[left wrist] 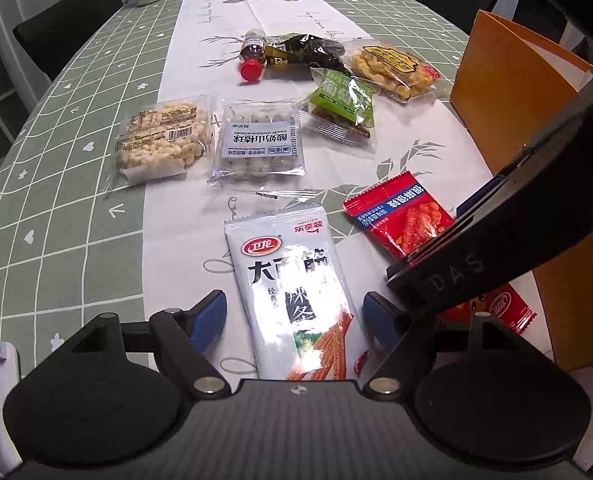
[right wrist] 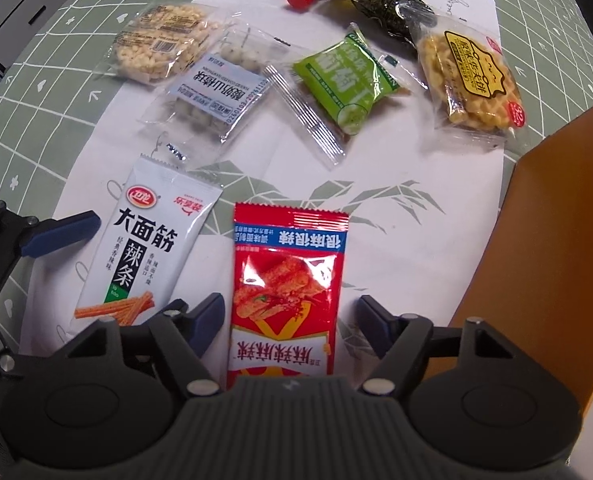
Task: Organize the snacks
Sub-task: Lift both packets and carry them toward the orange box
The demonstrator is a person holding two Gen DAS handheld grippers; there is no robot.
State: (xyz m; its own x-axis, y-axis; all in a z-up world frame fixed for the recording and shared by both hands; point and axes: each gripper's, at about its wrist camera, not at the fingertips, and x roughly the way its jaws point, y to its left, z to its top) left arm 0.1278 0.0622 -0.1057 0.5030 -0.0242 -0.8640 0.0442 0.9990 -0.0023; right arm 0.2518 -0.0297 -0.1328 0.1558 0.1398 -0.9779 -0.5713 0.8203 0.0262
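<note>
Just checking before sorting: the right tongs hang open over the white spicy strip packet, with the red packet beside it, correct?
Not quite. The right tongs hang open over the red packet; the white spicy strip packet lies beside it, as the right wrist view shows.

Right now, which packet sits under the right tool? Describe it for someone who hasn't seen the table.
On the white runner, beside the orange box, lies a red packet. It lies between the right tool's open fingers, right of the white packet; it is the only red wrapper.

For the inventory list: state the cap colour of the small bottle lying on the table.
Red. The bottle's cap shows best in the left wrist view.
</note>
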